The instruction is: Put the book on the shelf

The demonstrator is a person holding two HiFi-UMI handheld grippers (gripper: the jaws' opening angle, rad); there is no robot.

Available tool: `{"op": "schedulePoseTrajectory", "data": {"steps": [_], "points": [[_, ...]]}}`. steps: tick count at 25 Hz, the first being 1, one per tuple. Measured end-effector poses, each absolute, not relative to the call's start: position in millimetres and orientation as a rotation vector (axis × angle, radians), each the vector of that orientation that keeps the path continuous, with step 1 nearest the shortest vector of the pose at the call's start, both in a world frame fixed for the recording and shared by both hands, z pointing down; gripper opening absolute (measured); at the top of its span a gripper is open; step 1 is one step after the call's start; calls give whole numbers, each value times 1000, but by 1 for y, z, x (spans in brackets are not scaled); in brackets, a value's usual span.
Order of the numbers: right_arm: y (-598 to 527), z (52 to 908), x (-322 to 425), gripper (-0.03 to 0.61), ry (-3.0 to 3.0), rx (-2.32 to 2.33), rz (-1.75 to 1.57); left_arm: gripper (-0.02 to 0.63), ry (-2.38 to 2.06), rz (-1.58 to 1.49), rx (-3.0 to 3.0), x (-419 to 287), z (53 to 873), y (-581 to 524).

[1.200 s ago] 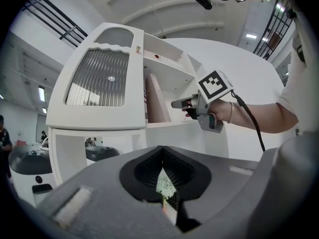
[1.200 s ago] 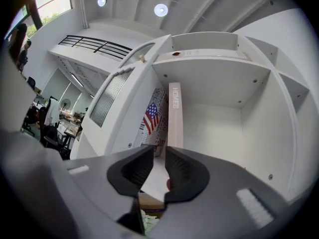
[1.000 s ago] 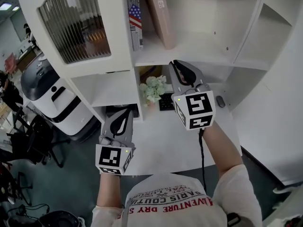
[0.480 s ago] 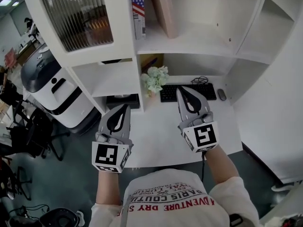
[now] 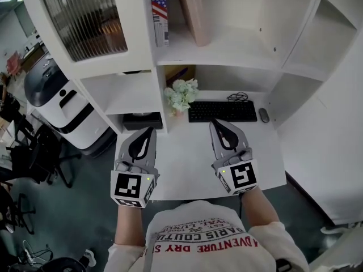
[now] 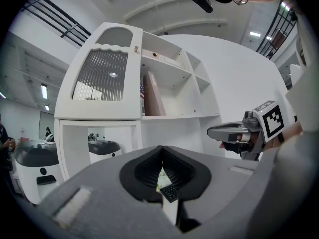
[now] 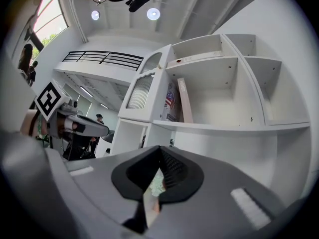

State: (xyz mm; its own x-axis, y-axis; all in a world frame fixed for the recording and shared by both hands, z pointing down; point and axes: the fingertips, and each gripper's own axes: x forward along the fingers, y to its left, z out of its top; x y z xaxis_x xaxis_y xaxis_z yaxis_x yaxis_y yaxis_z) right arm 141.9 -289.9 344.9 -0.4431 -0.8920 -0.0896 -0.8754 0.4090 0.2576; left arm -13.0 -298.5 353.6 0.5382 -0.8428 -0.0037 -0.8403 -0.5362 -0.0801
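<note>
White desk (image 5: 187,152), dark floor (image 5: 85,208)

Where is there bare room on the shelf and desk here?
The shelf is bare from the leaning book right to its side wall. The desk is free in front of the keyboard, below the left gripper and right gripper. Crowded: the desk's back, with flowers, keyboard and mouse, and the shelf's left end by the flag book.
</note>
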Motion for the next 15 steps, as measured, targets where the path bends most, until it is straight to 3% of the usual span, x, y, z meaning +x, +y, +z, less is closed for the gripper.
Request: {"op": "schedulePoseTrajectory", "data": {"steps": [15], "points": [[-297, 336, 158, 0, -2634, 1541, -407, 5, 1485, -65, -2708, 11, 353, -305]]}}
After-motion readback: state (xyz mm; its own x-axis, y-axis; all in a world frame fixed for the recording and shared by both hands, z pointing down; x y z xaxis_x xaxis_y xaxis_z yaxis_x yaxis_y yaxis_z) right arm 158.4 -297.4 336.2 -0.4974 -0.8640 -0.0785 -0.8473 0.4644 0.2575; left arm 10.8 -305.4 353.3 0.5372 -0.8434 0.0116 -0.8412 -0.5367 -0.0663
